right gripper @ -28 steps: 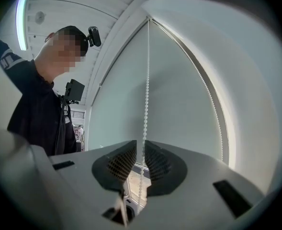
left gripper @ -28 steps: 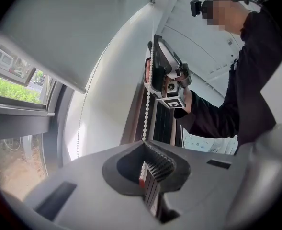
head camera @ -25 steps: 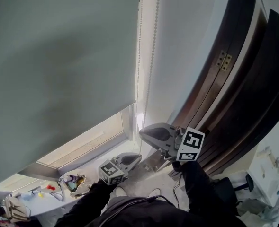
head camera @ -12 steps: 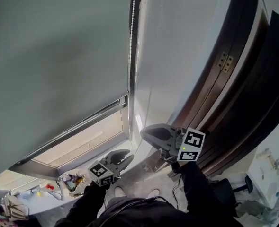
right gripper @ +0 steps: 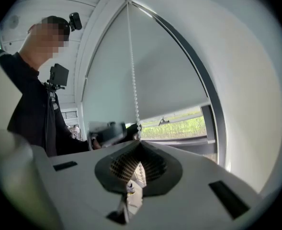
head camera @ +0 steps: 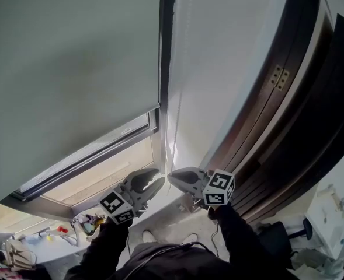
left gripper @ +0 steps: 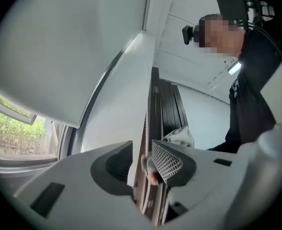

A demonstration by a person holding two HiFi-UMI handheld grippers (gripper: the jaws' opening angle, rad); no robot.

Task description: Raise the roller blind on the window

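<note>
The grey roller blind (head camera: pixel 72 69) covers most of the window, and a strip of pane (head camera: pixel 96 171) shows under its hem. Its white bead chain (right gripper: pixel 132 71) hangs beside the blind's right edge and runs down into my right gripper (right gripper: pixel 140 139), which is shut on it. In the head view that gripper (head camera: pixel 173 177) sits low beside the window frame. My left gripper (head camera: pixel 151 183) is just left of it, and its jaws have just been opening. In the left gripper view they (left gripper: pixel 141 159) stand apart, pressing on nothing; a faint strand of chain seems to run up behind the gap.
Dark wooden door leaves (head camera: pixel 288 98) with a brass hinge (head camera: pixel 280 76) lean along the right. The windowsill (head camera: pixel 55 244) below holds several small coloured items. A white appliance (head camera: pixel 329 214) stands at lower right. The person's dark sleeves fill the bottom middle.
The right gripper has come down with the chain. The left gripper has risen toward it and its jaws have opened. The blind's hem stands higher and more pane shows.
</note>
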